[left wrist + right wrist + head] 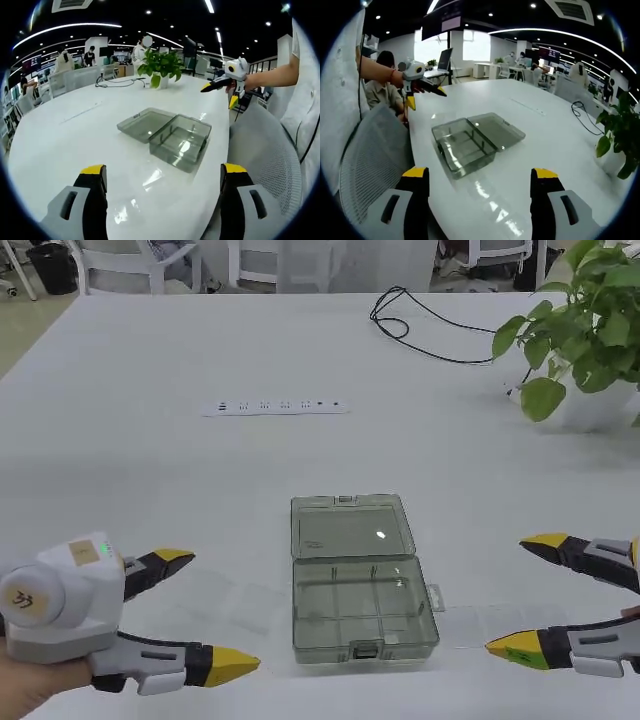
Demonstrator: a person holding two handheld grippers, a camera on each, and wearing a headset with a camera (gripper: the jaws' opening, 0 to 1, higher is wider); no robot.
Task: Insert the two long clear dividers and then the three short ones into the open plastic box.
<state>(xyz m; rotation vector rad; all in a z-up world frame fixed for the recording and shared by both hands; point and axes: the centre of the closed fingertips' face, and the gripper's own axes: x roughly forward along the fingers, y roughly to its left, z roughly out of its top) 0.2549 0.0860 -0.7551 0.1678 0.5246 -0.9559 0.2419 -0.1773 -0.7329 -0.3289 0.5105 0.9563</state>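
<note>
The smoky clear plastic box (365, 618) lies open near the table's front edge, its lid (350, 528) folded back flat behind it. Faint partition lines show inside the base. Clear flat dividers lie on the table: some left of the box (235, 602), one just right of it (478, 625). My left gripper (205, 612) hovers open left of the box, over the left dividers. My right gripper (522, 595) is open on the right, above the right divider. The left gripper view has the box (180, 142) ahead of its own jaws; the right gripper view has the box (465, 150) likewise.
A white power strip (277, 406) lies mid-table. A black cable (420, 325) loops at the far back. A potted plant (585, 330) stands at the right edge. A mesh chair (270, 160) sits just off the table's front edge.
</note>
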